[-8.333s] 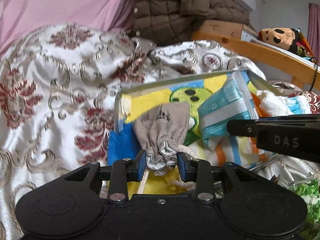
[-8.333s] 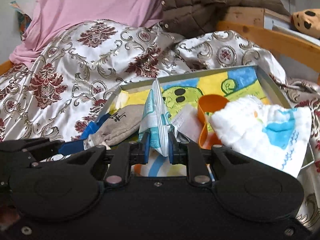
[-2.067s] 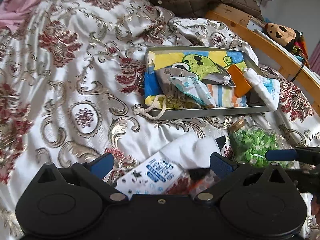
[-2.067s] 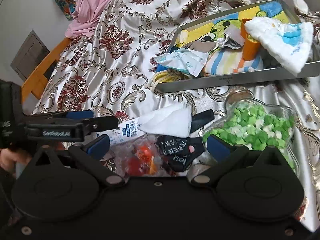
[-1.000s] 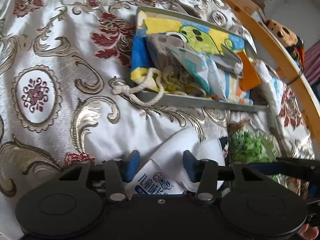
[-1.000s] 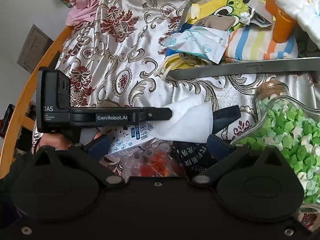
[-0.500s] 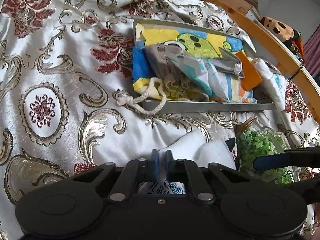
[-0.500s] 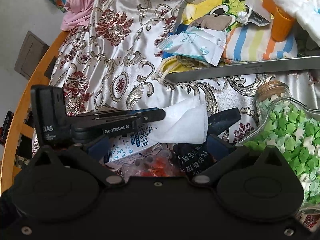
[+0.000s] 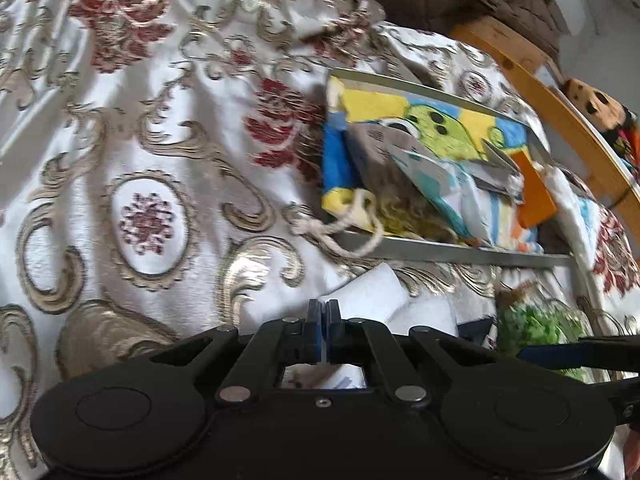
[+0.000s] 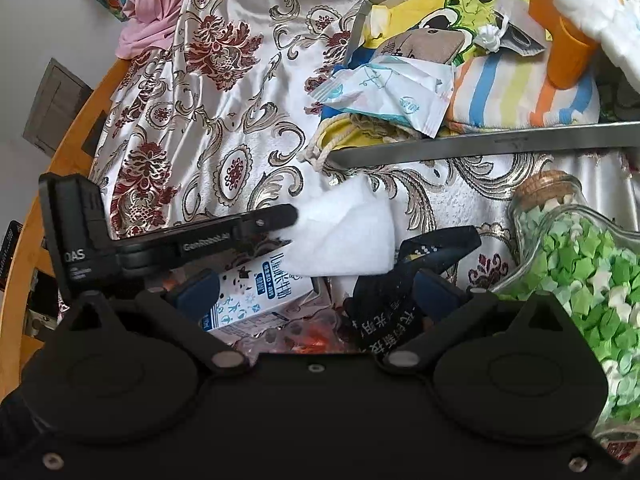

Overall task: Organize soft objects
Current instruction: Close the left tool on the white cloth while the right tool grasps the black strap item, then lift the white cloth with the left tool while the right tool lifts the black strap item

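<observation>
1. The left gripper has just snapped shut, its pads pinching the white cloth lying on the bedspread.
2. The right gripper hangs wide open, empty, over the clutter.
3. The tray sits at twelve o'clock; I'd guess the cloth goes there next.

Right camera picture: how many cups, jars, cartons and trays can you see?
Orange cup: 1
Glass jar of green stars: 1
Milk carton: 1
Metal tray: 1
Total: 4
</observation>
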A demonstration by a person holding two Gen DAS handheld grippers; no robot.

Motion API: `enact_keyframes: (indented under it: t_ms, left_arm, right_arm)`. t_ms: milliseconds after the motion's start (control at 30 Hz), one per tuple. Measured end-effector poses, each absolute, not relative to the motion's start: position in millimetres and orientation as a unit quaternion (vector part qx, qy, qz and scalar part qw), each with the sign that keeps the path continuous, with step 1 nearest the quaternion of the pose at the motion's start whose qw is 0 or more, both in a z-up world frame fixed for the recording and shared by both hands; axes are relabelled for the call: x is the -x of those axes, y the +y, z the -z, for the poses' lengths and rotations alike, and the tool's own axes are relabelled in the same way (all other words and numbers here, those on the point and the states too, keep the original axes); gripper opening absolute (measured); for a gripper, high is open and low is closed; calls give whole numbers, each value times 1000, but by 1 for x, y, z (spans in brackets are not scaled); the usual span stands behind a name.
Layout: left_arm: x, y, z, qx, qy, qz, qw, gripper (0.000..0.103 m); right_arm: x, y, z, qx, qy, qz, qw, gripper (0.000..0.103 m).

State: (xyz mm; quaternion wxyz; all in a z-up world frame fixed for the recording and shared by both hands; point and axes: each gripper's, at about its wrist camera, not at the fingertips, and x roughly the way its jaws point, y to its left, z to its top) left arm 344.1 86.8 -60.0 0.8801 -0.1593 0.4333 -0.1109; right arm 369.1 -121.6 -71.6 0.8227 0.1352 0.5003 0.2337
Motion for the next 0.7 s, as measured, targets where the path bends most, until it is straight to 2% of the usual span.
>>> enact_keyframes:
  t_ms: [433,700]
  left_arm:
    - [-347,117,59,179,431,36,883,0]
    - [-349,118,66,180,440,38,879,0]
  right_arm:
    - [-423,-85,84,-88,619,-149,766,102]
    - [-433,-71,91,-62,624,-137,767,102]
